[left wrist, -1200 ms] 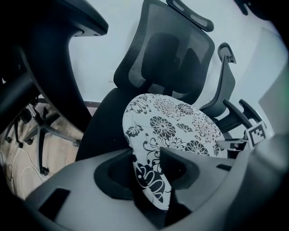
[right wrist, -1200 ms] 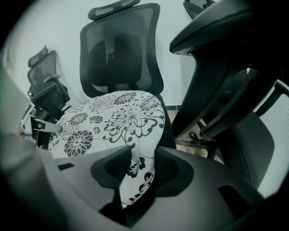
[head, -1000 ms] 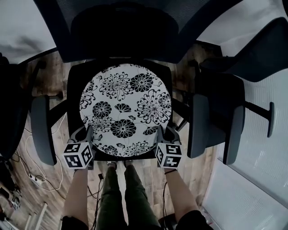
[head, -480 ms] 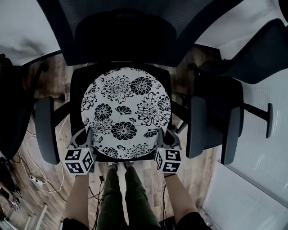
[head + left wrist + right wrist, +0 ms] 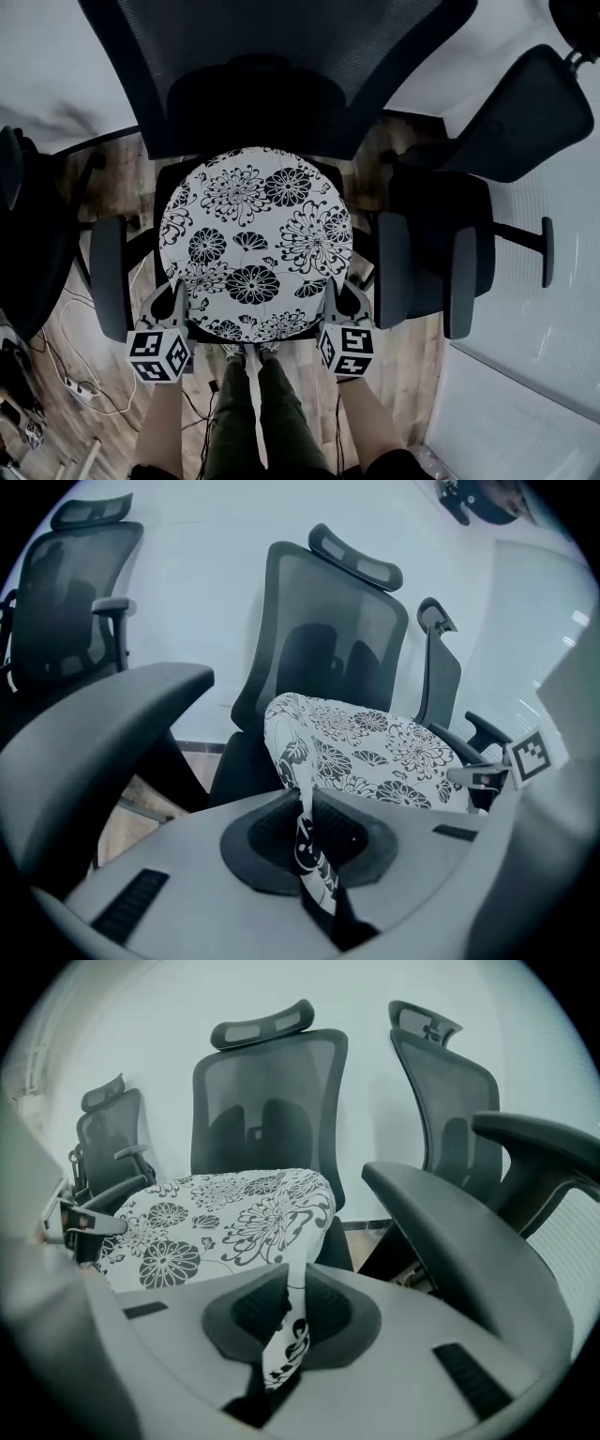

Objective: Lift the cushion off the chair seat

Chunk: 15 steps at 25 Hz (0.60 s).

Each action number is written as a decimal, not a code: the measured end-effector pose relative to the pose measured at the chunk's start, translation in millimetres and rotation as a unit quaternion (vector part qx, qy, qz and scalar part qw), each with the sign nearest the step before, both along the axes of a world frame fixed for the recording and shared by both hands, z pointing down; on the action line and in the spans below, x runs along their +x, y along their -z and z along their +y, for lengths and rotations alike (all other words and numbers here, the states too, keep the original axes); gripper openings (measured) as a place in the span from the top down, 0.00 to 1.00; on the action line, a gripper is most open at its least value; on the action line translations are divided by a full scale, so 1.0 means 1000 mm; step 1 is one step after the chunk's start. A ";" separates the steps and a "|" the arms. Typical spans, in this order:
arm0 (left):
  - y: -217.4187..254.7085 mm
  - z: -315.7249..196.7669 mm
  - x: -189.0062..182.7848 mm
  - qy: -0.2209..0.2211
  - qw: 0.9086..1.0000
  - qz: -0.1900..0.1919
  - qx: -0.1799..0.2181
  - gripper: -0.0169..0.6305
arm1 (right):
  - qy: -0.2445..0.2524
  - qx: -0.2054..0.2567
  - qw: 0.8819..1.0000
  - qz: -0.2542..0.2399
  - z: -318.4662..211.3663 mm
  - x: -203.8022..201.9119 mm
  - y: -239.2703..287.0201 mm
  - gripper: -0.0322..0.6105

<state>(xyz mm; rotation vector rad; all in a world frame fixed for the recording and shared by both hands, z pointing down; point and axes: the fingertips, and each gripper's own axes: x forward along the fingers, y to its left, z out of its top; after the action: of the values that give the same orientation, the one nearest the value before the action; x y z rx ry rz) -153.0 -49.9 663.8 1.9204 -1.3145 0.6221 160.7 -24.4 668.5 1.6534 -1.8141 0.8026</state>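
1. Head view, item 1: the cushion (image 5: 253, 244), round, white with a black flower print, is recorded over the chair seat (image 5: 328, 173). Only a dark rim of the seat shows round it. Whether its underside touches the seat cannot be told here.
2. Head view, surroundings: a mesh backrest (image 5: 272, 47) is seen beyond the cushion, with the left-hand armrest (image 5: 110, 278) and the right-hand armrest (image 5: 394, 267) on either side. A second chair (image 5: 450, 234) stands to the right, on a wooden floor (image 5: 412, 375).
3. Head view, tools: the left gripper (image 5: 178, 295) is set at the cushion's near-left edge and the right gripper (image 5: 330, 292) at its near-right edge. The person's legs (image 5: 262, 412) are seen between the 2.
4. Left gripper view: the left gripper (image 5: 305, 817) is recorded with jaws all but together, clamped on a pinched fold of the cushion's printed cover. The rest of the cushion (image 5: 375, 752) spreads beyond, before the backrest (image 5: 328, 639). The left-hand armrest (image 5: 94, 733) fills the foreground, and the right gripper (image 5: 530, 754) is sighted at the cushion's far side.
5. Right gripper view: the jaws of the right gripper (image 5: 291, 1312) have just been closing and are now nearly together, a fold of the cover pinched between them. The cushion (image 5: 216, 1213) lies before the backrest (image 5: 267, 1101), beside the right-hand armrest (image 5: 450, 1232).
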 end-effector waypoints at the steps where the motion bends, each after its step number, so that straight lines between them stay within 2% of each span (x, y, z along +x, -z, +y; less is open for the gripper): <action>1: 0.000 0.000 0.000 0.002 1.000 0.002 0.001 0.93 | -0.002 0.002 1.000 -0.001 0.000 0.000 0.000 0.89; 15: 0.003 0.005 0.001 0.016 0.999 0.002 0.052 0.93 | -0.016 0.051 0.998 -0.020 0.006 0.000 -0.013 0.89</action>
<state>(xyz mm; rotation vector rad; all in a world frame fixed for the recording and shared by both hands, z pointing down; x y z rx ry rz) -151.9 -45.2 661.2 1.9792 -1.3961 0.5424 161.1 -18.8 681.7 1.7476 -1.8884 0.7725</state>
